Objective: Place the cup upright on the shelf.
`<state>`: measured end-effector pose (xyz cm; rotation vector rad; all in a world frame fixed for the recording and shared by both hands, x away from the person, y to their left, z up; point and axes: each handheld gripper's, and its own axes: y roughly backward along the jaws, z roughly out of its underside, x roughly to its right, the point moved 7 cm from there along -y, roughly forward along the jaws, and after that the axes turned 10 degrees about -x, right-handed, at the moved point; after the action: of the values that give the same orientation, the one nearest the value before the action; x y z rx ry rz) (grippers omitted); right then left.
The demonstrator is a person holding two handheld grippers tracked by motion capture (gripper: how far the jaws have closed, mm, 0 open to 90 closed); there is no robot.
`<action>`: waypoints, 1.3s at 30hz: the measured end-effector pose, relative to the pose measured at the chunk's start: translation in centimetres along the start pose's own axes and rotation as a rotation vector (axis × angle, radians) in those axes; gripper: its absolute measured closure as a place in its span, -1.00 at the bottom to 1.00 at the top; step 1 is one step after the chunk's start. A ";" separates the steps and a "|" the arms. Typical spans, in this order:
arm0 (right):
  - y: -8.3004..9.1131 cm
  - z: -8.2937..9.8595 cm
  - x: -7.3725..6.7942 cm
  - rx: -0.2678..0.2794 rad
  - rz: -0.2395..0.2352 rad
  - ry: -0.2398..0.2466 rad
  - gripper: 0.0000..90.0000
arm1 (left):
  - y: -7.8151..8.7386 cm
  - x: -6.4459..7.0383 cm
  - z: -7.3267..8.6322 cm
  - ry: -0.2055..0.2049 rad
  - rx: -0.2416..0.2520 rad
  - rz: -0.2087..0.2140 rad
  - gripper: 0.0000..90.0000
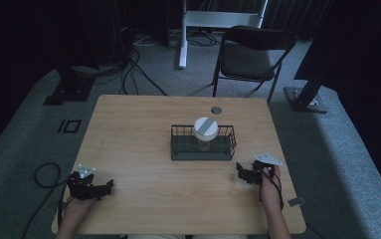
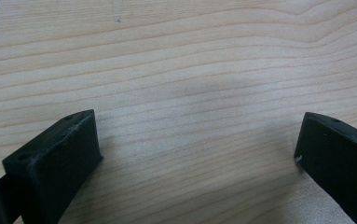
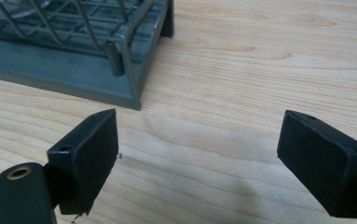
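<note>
A dark wire basket [image 1: 228, 144] stands at the middle of the wooden table [image 1: 138, 129]. Inside it sits a glass jar with a white lid [image 1: 206, 128] crossed by a grey stripe. My left gripper [image 1: 109, 187] rests open near the front left of the table, over bare wood [image 2: 190, 93]. My right gripper [image 1: 239, 170] is open at the front right, just short of the basket's near right corner [image 3: 132, 95]. Nothing lies between either pair of jaws.
A round grommet hole [image 1: 216, 110] sits near the table's far edge. Beyond the table a folding chair [image 1: 250, 55], a white stand leg [image 1: 182, 35], dark stand bases [image 1: 68, 89] and cables [image 1: 133, 74] occupy the carpet.
</note>
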<state>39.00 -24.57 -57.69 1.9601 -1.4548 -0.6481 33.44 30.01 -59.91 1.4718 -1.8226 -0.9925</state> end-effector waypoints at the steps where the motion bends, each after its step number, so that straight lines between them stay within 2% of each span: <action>1: 0.0 0.0 0.1 -0.002 0.004 0.000 -0.73 | 0.0 0.0 0.0 0.000 0.000 0.000 -1.00; 6: -0.2 0.3 0.6 -0.012 0.024 -0.009 -0.73 | 0.0 0.0 0.0 0.000 0.000 0.000 -1.00; 13: -0.4 0.5 0.6 -0.024 0.040 0.017 -0.73 | 0.0 0.0 0.0 0.000 0.000 0.000 -1.00; 25: -1.1 1.1 1.0 -0.063 0.064 -0.001 -0.73 | 0.0 0.0 0.0 0.000 -0.001 0.000 -1.00; 28: -1.3 1.3 1.1 -0.094 0.081 -0.005 -0.73 | 0.0 0.0 0.0 0.000 -0.002 0.000 -1.00; 30: -1.5 1.5 1.1 -0.126 0.070 -0.001 -0.74 | 0.0 0.0 0.0 0.000 -0.002 0.000 -1.00; 34: -1.5 1.6 1.3 -0.136 0.049 -0.030 -0.74 | 0.0 0.0 0.0 0.000 -0.002 0.000 -1.00; 39: -1.6 1.6 1.3 -0.136 0.049 -0.030 -0.74 | 0.0 0.0 0.0 0.000 -0.002 0.000 -1.00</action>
<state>39.32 -25.78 -59.92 1.8129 -1.4337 -0.7371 33.42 30.00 -59.91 1.4712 -1.8213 -0.9942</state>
